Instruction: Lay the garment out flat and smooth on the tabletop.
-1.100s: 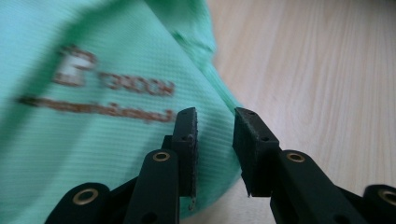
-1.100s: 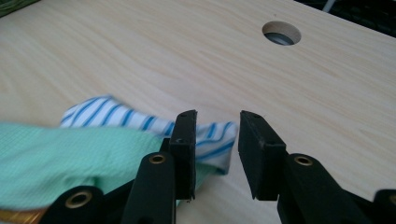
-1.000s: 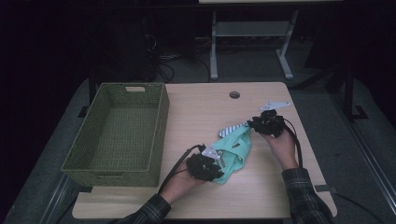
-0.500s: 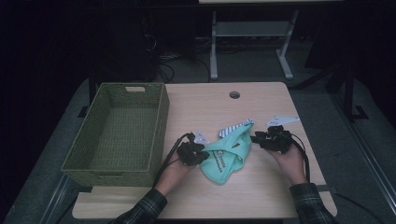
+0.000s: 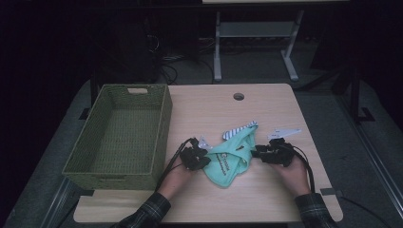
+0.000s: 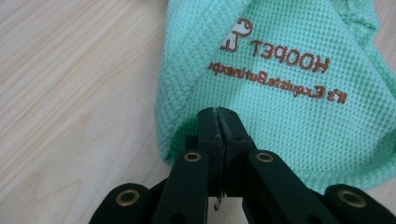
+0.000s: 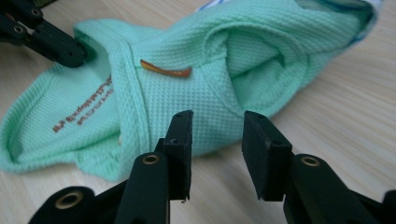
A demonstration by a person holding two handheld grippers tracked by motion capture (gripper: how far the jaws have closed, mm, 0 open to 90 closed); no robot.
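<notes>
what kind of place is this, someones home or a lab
Probably a lab or workshop, not a home: a bare wooden table with a cable hole, loose cables on the floor behind it, and a metal stand in a dark room.

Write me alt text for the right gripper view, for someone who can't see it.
The right gripper has its two black jaws open just short of a crumpled mint-green garment lying on a light wooden table, with no fabric between them. At the upper left, the left gripper meets the garment's far edge, near brown lettering.
</notes>
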